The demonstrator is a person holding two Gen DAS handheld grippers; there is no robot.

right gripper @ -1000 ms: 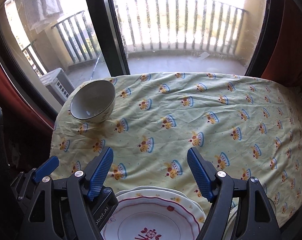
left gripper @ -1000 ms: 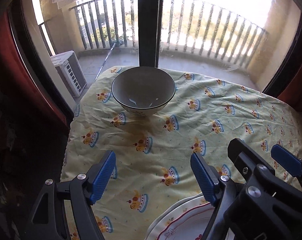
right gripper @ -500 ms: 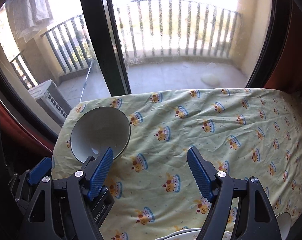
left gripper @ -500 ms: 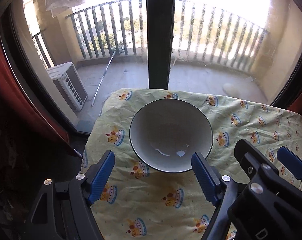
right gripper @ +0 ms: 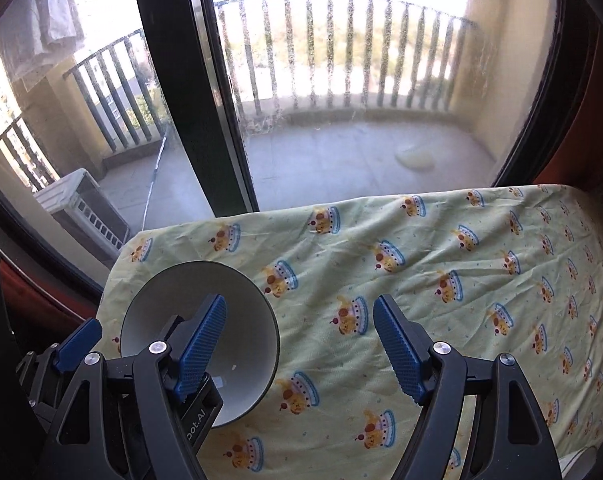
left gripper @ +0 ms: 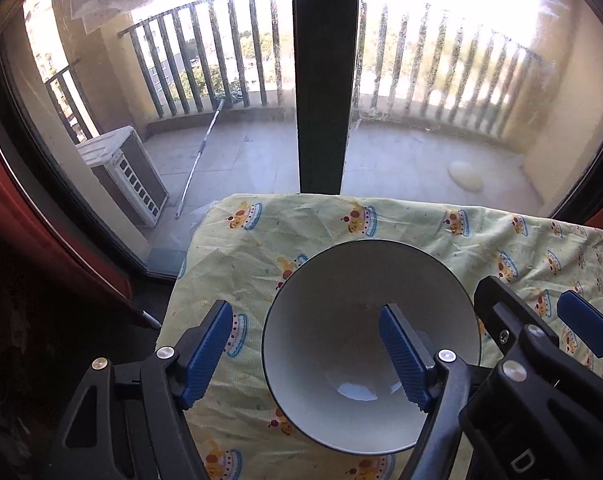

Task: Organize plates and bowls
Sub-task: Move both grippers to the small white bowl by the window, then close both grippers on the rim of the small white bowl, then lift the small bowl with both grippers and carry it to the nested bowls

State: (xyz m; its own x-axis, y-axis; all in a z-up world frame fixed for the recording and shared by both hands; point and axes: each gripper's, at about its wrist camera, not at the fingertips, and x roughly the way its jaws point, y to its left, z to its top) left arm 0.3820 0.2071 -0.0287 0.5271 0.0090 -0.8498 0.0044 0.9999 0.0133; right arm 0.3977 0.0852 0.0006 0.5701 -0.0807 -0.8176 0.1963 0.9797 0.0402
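Observation:
A white bowl (left gripper: 361, 280) with a dark rim stands near the far left corner of the table, on a yellow patterned cloth (left gripper: 301, 220). My left gripper (left gripper: 305, 354) straddles the bowl's left wall, one finger outside and one over the inside. Its jaws are closing, and the pads are clear of the wall. In the right wrist view the bowl (right gripper: 249, 340) sits low on the left. My right gripper (right gripper: 297, 346) is open, with its left finger over the bowl and its right finger over the cloth (right gripper: 461, 280). The two grippers are side by side, close together.
The table's far edge lies just beyond the bowl, against a large window with a dark upright frame (left gripper: 325, 80). Outside are a balcony railing and a white air-conditioner unit (left gripper: 121, 172). A pale rim (right gripper: 577, 458) shows at the lower right.
Both grippers moved forward and down across the table to the bowl. The stacked plates near the front slid out of view. The bowl now lies partly between each gripper's fingers.

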